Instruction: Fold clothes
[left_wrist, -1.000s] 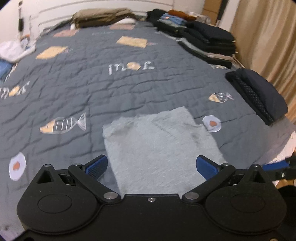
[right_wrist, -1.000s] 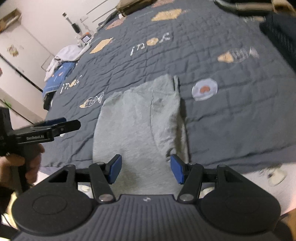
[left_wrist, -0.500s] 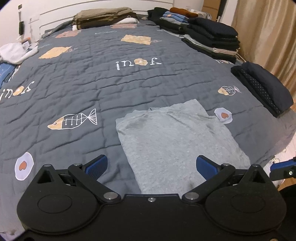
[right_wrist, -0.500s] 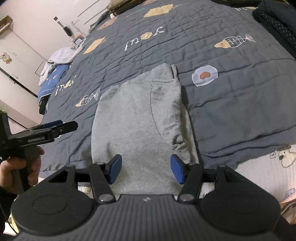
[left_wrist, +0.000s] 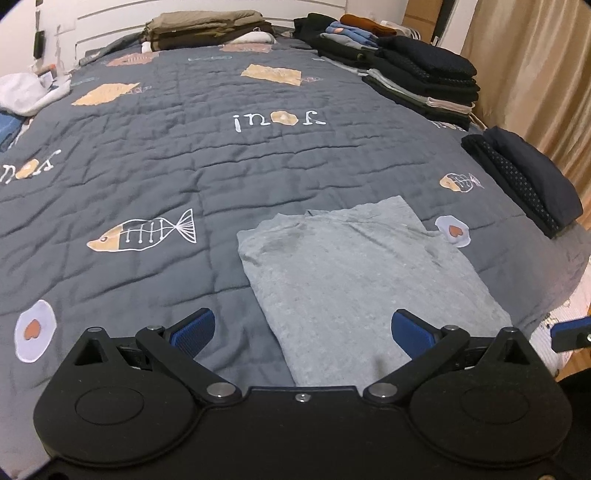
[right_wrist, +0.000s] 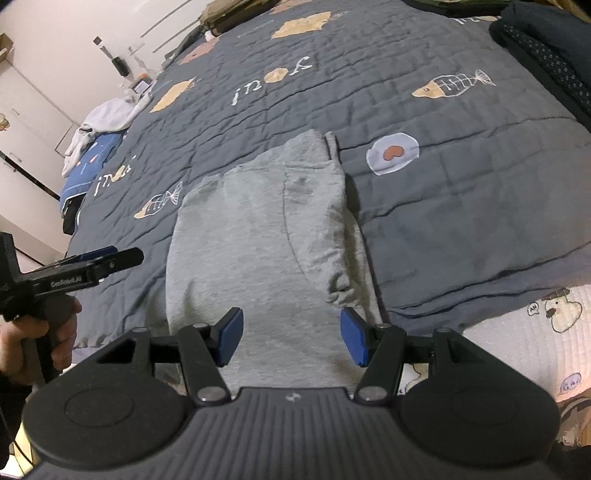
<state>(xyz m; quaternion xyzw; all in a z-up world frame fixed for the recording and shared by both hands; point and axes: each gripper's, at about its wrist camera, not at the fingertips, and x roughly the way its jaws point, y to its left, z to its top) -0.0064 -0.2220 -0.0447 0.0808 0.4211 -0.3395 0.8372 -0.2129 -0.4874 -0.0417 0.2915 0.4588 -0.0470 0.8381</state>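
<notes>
Both pulled back and raised from a second ago, left gripper (left_wrist: 301, 328) and right gripper (right_wrist: 291, 338) spread wide and empty above grey garment (left_wrist: 354, 280), lying partly folded at near edge of bed (left_wrist: 184, 166), further fold likely outstanding.

The grey garment (left_wrist: 354, 273) is soft, matt knit cloth with a faintly mottled, fuzzy face, lying on a dark quilt (left_wrist: 207, 155) of matt stitched fabric, puckered along its seams and printed with flat fish and egg motifs. Both the left tongs (left_wrist: 301, 330) and right tongs (right_wrist: 291, 336) look like matt black plastic with small shiny metal rivets, their blue pads (left_wrist: 194, 330) finely textured like rubber.
</notes>
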